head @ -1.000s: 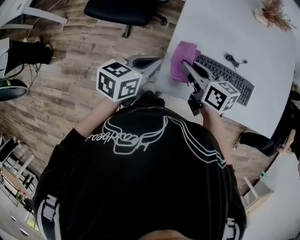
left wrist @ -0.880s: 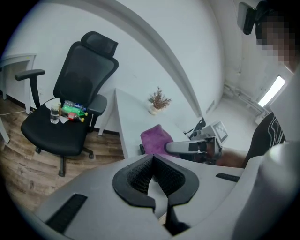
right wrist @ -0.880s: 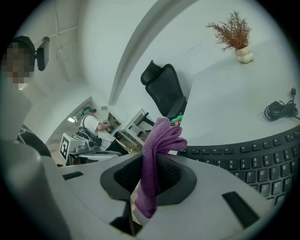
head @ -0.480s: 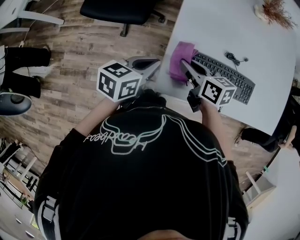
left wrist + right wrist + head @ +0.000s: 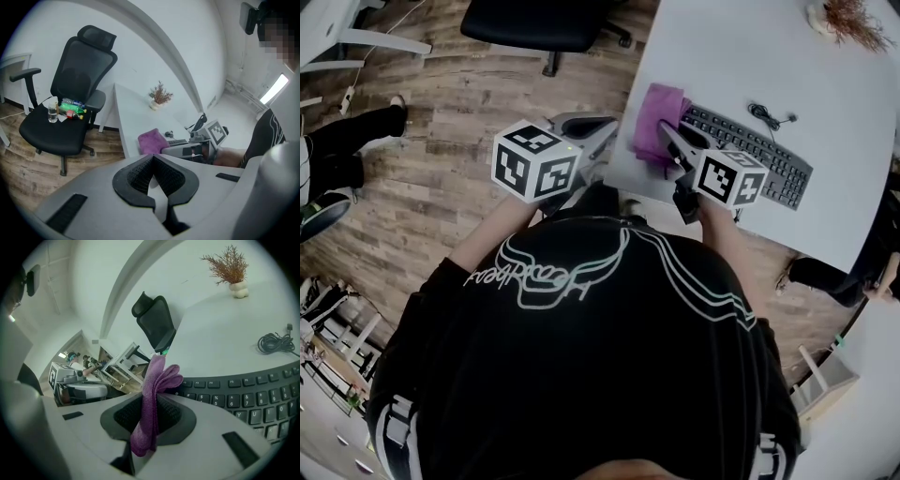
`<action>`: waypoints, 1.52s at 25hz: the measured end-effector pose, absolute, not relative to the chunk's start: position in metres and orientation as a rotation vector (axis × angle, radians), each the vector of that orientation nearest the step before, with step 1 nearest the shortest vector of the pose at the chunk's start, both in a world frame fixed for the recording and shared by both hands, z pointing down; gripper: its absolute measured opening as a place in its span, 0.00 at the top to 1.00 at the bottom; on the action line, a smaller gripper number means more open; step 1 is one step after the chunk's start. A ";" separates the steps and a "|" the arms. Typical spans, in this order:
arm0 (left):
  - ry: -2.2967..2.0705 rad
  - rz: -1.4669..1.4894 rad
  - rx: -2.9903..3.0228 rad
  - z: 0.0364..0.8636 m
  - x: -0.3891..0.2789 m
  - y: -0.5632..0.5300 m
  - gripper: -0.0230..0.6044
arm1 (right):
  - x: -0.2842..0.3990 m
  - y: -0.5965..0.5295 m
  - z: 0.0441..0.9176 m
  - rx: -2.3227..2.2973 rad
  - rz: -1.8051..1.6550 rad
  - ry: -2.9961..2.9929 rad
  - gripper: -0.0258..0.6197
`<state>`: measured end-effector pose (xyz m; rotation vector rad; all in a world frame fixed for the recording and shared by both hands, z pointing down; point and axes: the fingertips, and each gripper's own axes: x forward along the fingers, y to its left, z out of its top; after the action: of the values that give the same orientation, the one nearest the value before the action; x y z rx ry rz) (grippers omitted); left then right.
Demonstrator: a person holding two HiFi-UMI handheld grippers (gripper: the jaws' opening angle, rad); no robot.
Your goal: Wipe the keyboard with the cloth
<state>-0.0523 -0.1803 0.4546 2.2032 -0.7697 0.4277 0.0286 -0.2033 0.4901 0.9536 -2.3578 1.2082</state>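
Observation:
A purple cloth (image 5: pixel 653 111) lies bunched at the left end of the black keyboard (image 5: pixel 764 155), on the white table (image 5: pixel 741 56). My right gripper (image 5: pixel 667 138) is shut on a fold of the cloth (image 5: pixel 154 394), which stands up between the pads. The keyboard's keys (image 5: pixel 248 392) run off to the right just beyond those jaws. My left gripper (image 5: pixel 612 124) hovers off the table's near-left edge, over the floor, shut with nothing held. In the left gripper view (image 5: pixel 152 159) the cloth (image 5: pixel 152 140) and the right gripper (image 5: pixel 206 140) lie ahead.
The keyboard's coiled cable (image 5: pixel 274 342) lies behind it. A dried plant in a white vase (image 5: pixel 233 270) stands at the table's far side. A black office chair (image 5: pixel 548 21) holding bottles (image 5: pixel 70 108) stands left of the table on the wood floor (image 5: pixel 441 103).
My right gripper has shifted slightly forward and left over the table with the cloth in it. A bystander's legs at the left have moved. The left gripper has stayed put.

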 end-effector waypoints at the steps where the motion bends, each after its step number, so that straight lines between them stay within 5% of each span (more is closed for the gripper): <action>1: -0.770 0.429 2.203 0.454 -0.051 -0.179 0.96 | 0.028 -0.204 0.491 0.951 1.215 -2.356 0.87; 38: -0.720 0.453 2.240 0.445 0.019 -0.160 0.96 | 0.140 -0.188 0.498 1.131 1.218 -2.215 0.87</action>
<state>0.0190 -0.1595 0.4454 2.2399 -0.7203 0.4534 0.1398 -0.1880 0.4983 1.1309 -2.2154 1.2180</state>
